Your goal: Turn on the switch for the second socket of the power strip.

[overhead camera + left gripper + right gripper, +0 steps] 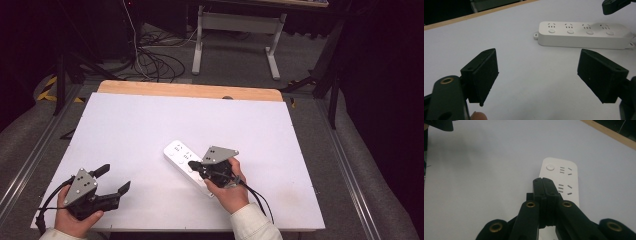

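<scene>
A white power strip (189,167) lies flat on the white table (150,125), a little toward the near edge and right of the middle. Its long axis runs diagonally: one rounded end points toward the far left corner, the other toward the near right corner, where my right hand (227,192) covers it. In the left gripper view the strip (584,35) shows a row of four sockets, each with a round button beside it, and small mounting tabs at its ends.

My right claw (196,166) is pressed closed, its two black jaws flat against each other with nothing between them. In the right gripper view the closed claw (545,182) sits directly over the top face of the strip (560,173), at the socket next to the far one; I cannot tell whether the tips touch the surface.

My left claw (115,179) rests near the near left corner of the table, well apart from the strip, with its jaws spread wide and empty. It faces the strip's long side across bare table.
</scene>
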`<act>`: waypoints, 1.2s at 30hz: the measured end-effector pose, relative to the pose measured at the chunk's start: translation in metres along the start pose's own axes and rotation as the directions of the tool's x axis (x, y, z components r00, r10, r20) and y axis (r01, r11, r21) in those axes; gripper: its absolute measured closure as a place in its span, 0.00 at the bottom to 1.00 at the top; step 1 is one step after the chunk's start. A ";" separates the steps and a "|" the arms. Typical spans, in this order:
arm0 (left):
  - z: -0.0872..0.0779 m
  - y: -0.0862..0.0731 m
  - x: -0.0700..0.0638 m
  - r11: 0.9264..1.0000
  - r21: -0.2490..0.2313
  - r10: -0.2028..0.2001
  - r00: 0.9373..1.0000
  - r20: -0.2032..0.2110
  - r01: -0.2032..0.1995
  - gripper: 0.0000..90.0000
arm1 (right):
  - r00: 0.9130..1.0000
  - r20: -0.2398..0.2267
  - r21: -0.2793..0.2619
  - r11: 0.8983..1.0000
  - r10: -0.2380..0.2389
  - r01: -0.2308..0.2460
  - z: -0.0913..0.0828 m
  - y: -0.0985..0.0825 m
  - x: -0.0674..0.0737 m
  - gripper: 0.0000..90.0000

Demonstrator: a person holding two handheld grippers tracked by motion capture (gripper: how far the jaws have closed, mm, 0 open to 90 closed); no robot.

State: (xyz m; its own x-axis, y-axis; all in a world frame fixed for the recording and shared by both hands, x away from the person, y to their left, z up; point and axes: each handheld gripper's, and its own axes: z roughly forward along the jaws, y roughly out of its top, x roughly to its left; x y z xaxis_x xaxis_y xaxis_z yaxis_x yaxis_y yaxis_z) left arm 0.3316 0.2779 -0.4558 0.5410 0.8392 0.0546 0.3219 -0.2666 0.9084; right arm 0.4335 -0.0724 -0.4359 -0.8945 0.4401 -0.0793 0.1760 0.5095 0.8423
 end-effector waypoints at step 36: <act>0.000 0.000 0.000 1.000 -0.002 -0.003 1.000 0.000 0.003 0.19 | 0.999 0.018 -0.099 0.995 -0.027 0.028 -0.029 0.018 0.003 0.38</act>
State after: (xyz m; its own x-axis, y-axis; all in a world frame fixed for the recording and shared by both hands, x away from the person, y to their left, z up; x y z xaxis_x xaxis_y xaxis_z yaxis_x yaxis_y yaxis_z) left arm 0.3317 0.2780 -0.4555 0.5402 0.8400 0.0516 0.3221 -0.2630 0.9094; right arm 0.4225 -0.0831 -0.4052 -0.8912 0.4397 -0.1116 0.1089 0.4461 0.8884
